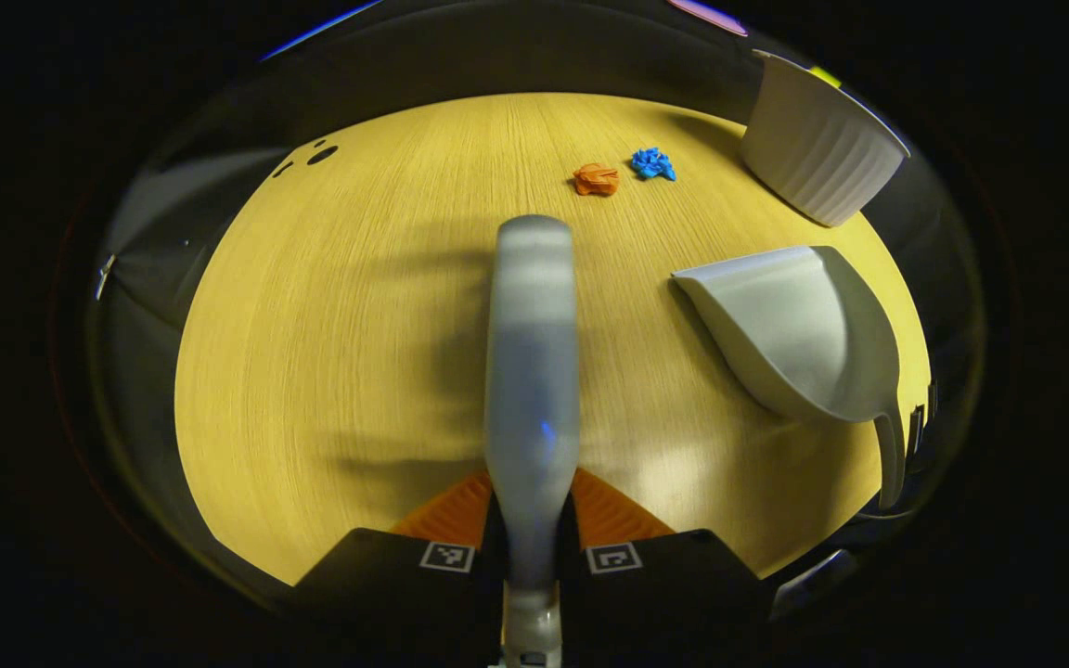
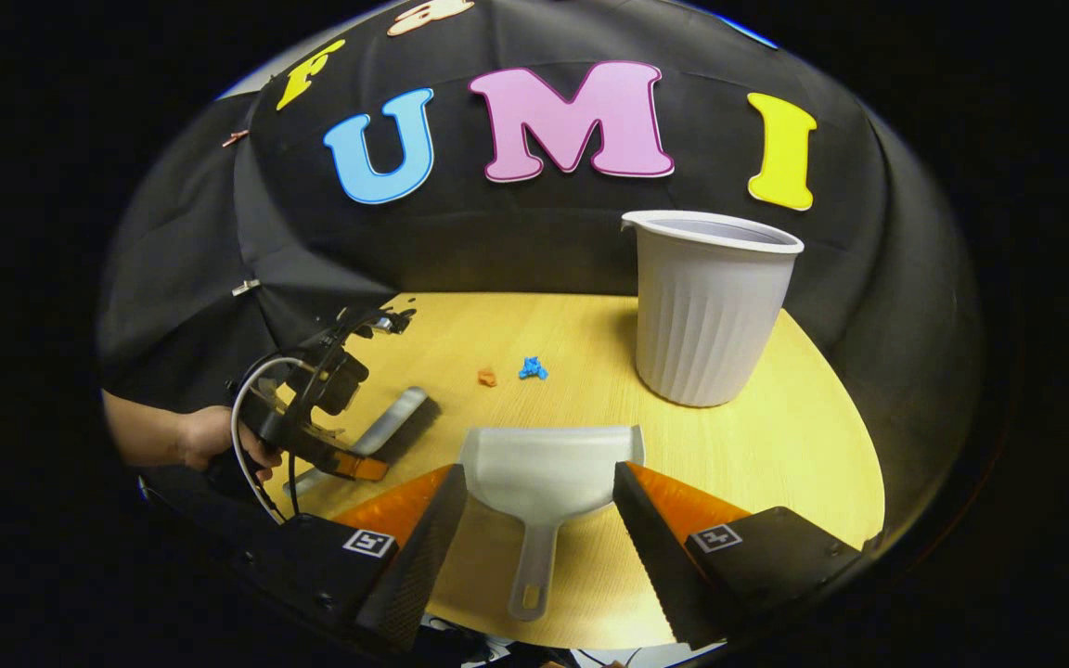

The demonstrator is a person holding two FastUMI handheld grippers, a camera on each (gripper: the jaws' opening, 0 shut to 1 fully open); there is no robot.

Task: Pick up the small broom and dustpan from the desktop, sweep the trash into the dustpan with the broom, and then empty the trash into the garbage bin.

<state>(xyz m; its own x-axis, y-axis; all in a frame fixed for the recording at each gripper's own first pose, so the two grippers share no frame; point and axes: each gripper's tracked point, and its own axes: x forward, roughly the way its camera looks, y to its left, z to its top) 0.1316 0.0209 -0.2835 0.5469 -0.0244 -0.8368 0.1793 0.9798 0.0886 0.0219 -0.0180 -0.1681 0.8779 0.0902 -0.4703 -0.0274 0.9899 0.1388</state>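
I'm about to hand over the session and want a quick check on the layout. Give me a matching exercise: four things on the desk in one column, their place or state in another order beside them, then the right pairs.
Things:
1. broom
2. dustpan
3. bin
4. blue scrap

Places or states:
A. standing upright at the back of the desk
B. lying loose beside the orange scrap
C. gripped between the left gripper's fingers
D. flat on the desk between the right gripper's open fingers, not yet held

Pairs: 1-C, 2-D, 3-A, 4-B
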